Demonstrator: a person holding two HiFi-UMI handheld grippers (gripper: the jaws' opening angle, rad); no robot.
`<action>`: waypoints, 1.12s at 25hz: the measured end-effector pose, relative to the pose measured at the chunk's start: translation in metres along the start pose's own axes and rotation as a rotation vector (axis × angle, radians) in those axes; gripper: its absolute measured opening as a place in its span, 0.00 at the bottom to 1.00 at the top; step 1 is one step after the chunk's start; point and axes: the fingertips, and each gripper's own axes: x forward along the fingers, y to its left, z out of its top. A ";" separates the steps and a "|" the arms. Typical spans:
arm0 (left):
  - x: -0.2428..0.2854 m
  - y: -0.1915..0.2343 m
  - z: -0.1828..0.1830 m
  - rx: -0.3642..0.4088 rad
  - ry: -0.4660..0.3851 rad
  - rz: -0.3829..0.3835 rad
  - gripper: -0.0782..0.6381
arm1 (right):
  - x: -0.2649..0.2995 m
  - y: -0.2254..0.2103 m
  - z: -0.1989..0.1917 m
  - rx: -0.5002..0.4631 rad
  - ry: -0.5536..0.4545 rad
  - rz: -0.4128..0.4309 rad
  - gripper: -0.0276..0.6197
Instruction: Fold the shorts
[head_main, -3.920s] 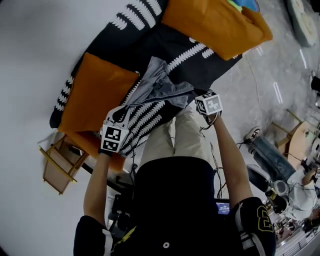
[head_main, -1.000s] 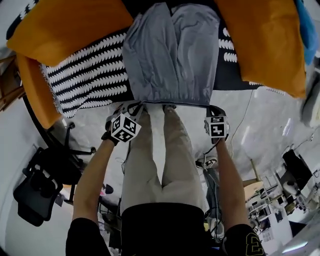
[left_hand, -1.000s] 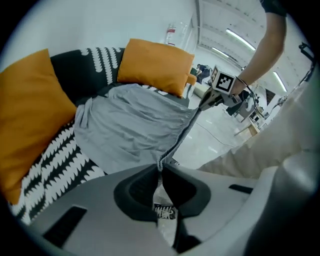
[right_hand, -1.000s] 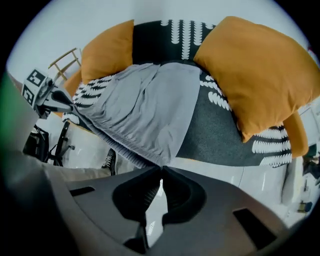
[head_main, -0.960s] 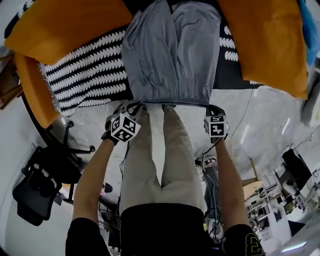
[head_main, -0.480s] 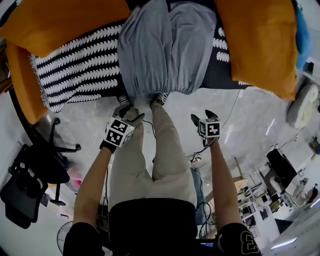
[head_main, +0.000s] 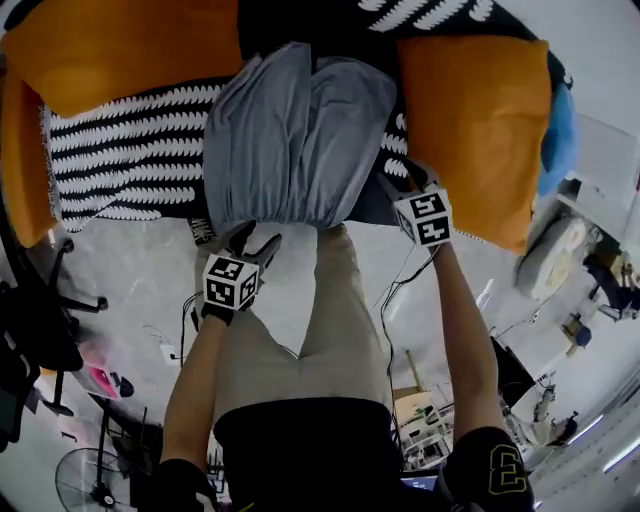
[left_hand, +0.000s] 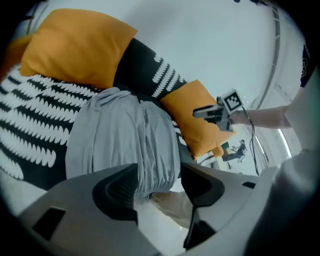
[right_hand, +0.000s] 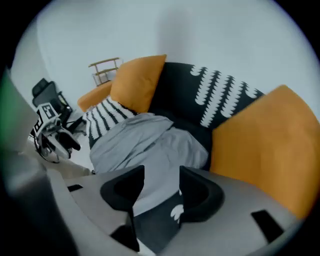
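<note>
The grey shorts (head_main: 295, 140) lie flat on the sofa seat, legs pointing away, with the gathered waistband at the front edge. My left gripper (head_main: 255, 240) hovers just off that edge below the waistband's left corner. Its jaws (left_hand: 159, 175) have just been opening and stand open with nothing between them; the shorts (left_hand: 125, 135) lie beyond. My right gripper (head_main: 392, 188) hangs over the shorts' right side beside an orange cushion (head_main: 475, 120). Its jaws (right_hand: 162, 175) have just been closing partway, with a clear gap and the shorts (right_hand: 145, 145) seen below, not gripped.
A second orange cushion (head_main: 120, 45) and a black-and-white patterned throw (head_main: 120, 150) lie left of the shorts. An office chair (head_main: 30, 330) and a fan (head_main: 85, 485) stand on the floor at the left. A wooden chair (right_hand: 105, 70) is behind the sofa's far end.
Both grippers have let go of the waistband corners. The waistband has bunched narrower at the sofa edge. The right gripper has travelled up over the shorts' right side; the left has drawn back and rolled.
</note>
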 end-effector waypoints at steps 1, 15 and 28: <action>0.013 0.001 -0.001 -0.056 -0.021 0.026 0.49 | 0.016 -0.012 0.029 -0.076 -0.009 0.068 0.41; 0.143 -0.038 -0.173 -0.963 -0.288 0.157 0.56 | 0.180 -0.174 0.013 -1.063 0.861 0.133 0.20; 0.250 -0.039 -0.189 -0.939 -0.259 0.130 0.59 | 0.227 -0.165 -0.026 -1.014 0.712 0.220 0.21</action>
